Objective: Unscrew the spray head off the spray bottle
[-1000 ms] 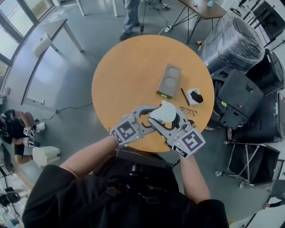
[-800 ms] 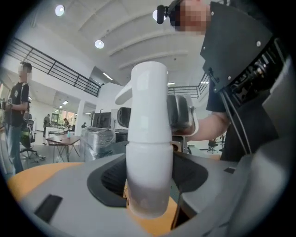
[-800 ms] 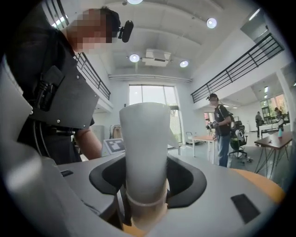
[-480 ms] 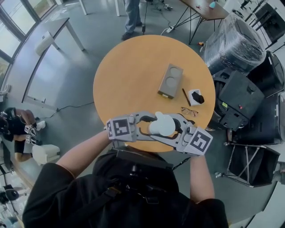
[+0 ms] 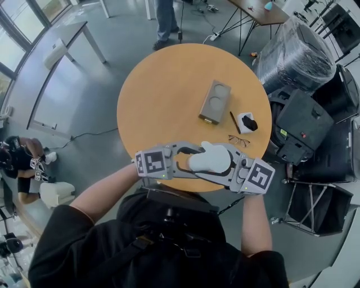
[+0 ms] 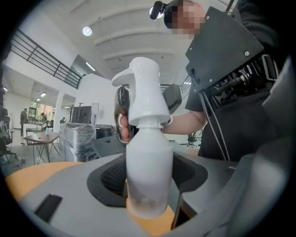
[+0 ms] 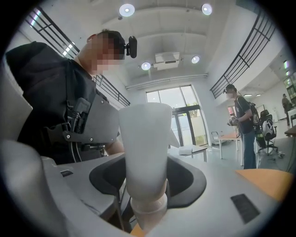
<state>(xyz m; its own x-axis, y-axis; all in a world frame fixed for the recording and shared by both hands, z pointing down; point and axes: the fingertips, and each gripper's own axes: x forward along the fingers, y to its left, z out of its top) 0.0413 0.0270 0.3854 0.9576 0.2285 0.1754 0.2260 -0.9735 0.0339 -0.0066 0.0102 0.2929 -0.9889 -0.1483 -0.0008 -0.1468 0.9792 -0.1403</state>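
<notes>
I hold a white spray bottle (image 5: 211, 160) between both grippers above the near edge of the round orange table (image 5: 169, 90). My left gripper (image 5: 193, 160) comes in from the left, shut on the bottle's body (image 6: 148, 171). In the left gripper view the spray head (image 6: 143, 92) rises above the jaws, with its trigger pointing left. My right gripper (image 5: 225, 164) comes in from the right, shut on the spray head (image 7: 143, 143). The collar (image 7: 148, 208) shows just below that grip. The two grippers face each other and lie about level.
On the table lie a grey block with two round recesses (image 5: 214, 101), a pen (image 5: 232, 122), a small white and black object (image 5: 246, 122) and a pair of glasses (image 5: 239, 140). A person (image 5: 166, 17) stands beyond the table. A plastic-wrapped bundle (image 5: 292, 53) and black cases (image 5: 304, 121) stand at the right.
Both grippers have swung from a V that pointed across the table to face each other. Their marker cubes moved apart, and the bottle came a little nearer and to the right with them.
</notes>
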